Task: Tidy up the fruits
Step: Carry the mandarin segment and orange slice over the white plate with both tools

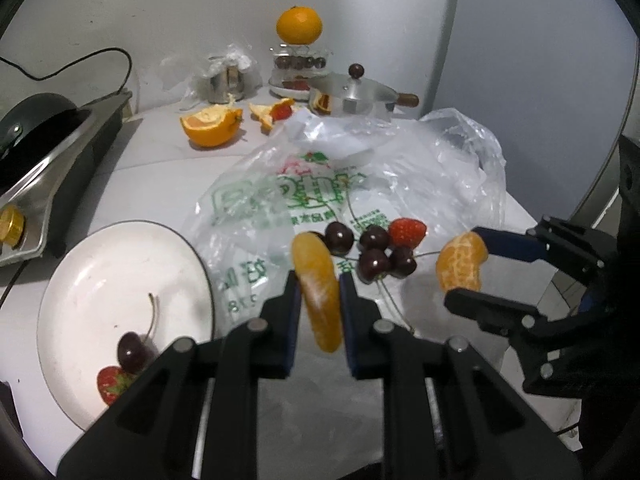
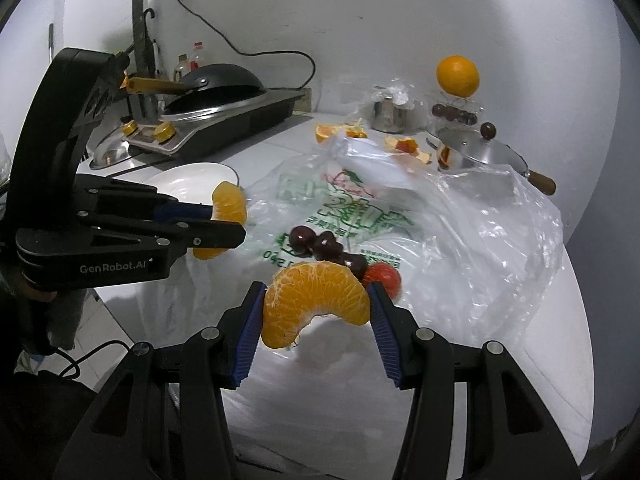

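Left gripper (image 1: 320,280) jaws clamped narrow on orange segment (image 1: 318,292); right gripper (image 2: 316,300) jaws gripped wider segment cluster (image 2: 316,300). Both held above plastic bag (image 1: 360,176), plate (image 1: 100,272) to left on desk. Risk: soft pulp crushed, or slipping before plate.

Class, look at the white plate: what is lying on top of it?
On the white plate lie one dark cherry with its stem and a strawberry. The left gripper hides the plate's near edge, so more could be there.
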`<state>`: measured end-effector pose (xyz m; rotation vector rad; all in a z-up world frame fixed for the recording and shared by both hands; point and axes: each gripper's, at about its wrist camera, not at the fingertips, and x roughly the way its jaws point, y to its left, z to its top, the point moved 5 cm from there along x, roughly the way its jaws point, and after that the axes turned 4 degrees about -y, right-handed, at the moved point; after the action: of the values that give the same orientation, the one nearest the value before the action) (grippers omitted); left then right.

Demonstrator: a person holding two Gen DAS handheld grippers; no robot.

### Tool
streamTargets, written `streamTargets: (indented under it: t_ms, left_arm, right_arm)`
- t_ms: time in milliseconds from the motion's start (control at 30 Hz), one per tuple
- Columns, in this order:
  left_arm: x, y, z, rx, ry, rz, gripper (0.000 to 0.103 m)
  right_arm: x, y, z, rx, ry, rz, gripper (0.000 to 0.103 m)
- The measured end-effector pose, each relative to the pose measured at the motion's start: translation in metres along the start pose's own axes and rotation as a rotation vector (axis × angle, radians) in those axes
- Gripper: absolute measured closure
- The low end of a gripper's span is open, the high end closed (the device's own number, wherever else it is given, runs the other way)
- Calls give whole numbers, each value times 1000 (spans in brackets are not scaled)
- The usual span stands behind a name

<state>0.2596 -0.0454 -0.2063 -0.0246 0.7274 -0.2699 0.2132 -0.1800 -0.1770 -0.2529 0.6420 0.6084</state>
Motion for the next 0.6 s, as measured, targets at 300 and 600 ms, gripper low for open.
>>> streamTargets:
  t_ms: [300,600]
  left_arm:
    - [-18,19,-8,-20,-28,9,84]
    - [-37,45,-17,-52,-53,30,84]
  right_arm:
    - [8,21,9,-35,13,0,49]
    - [22,43,21,-69,27,11,49]
